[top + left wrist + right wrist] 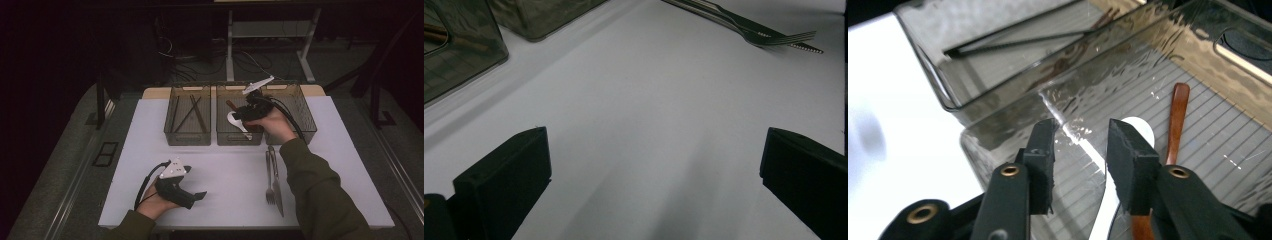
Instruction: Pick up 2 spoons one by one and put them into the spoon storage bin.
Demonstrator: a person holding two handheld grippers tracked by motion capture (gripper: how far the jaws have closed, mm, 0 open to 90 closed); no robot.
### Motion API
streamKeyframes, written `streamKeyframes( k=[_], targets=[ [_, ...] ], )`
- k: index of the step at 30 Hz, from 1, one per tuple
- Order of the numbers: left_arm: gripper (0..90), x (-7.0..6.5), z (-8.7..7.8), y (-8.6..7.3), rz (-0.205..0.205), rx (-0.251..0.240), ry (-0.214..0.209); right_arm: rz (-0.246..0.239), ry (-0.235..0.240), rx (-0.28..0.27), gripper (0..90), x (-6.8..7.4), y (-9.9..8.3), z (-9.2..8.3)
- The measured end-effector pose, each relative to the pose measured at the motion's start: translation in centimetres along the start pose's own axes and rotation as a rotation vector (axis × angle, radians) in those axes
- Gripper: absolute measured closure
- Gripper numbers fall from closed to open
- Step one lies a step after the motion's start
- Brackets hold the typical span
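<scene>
My right gripper (238,118) (1080,135) hangs over the middle clear bin (239,139) (1013,125), tilted down into it. Its jaws stand a little apart and press on nothing. A white spoon (234,122) (1142,128) lies on the bin floor just under them, beside a brown wooden spoon (231,105) (1178,112). My left gripper (199,196) (654,155) rests low over the white table near the front left, wide open and empty. A fork (269,176) (774,39) and a knife (276,187) (744,22) lie side by side on the table at the front right.
Three clear bins stand in a row at the back. The left bin (187,139) holds dark chopsticks (192,112) (1018,42). The right bin (301,107) is partly behind my right hand. The white table surface (230,175) ends close to the front.
</scene>
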State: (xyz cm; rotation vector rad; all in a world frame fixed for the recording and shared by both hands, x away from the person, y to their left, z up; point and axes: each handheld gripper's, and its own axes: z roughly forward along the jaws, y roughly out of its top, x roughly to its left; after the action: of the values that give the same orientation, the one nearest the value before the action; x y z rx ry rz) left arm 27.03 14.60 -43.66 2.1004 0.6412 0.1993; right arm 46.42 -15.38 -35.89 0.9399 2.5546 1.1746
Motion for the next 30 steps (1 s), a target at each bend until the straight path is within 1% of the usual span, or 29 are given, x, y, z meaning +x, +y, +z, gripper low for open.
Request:
streamKeyframes(
  k=[4, 8, 16, 20, 23, 25, 28, 30],
  targets=[
    [0.0, 0.0, 0.0, 0.0, -0.006, -0.004, 0.002, 0.021, 0.012, -0.032, 57.3, 0.0, -0.3, -1.4],
    [0.0, -0.1, 0.0, 0.0, -0.011, -0.004, 0.003, 0.035, 0.008, -0.05, 54.4, 0.1, -0.9, -2.5],
    [0.0, -0.1, 0.0, 0.0, -0.011, 0.0, 0.002, 0.043, -0.001, -0.071, 53.7, 0.8, -2.6, -4.9],
    [0.0, 0.0, 0.0, -0.1, -0.008, 0.002, 0.003, 0.037, 0.004, -0.08, 57.0, 1.4, -3.7, -6.1],
    [0.0, -0.1, 0.0, -0.1, -0.011, 0.002, 0.004, 0.044, 0.024, -0.075, 60.9, 1.9, -4.7, -6.9],
    [0.0, -0.1, 0.0, -0.1, -0.012, 0.003, 0.006, 0.035, 0.024, -0.07, 63.9, 2.2, -5.4, -7.2],
    [0.0, -0.1, 0.0, -0.1, -0.01, 0.003, 0.005, 0.046, 0.038, -0.061, 68.2, 2.5, -6.5, -7.6],
    [0.0, -0.1, 0.0, -0.1, -0.008, 0.005, 0.005, 0.05, 0.038, -0.053, 69.9, 2.7, -7.2, -7.8]
  ],
)
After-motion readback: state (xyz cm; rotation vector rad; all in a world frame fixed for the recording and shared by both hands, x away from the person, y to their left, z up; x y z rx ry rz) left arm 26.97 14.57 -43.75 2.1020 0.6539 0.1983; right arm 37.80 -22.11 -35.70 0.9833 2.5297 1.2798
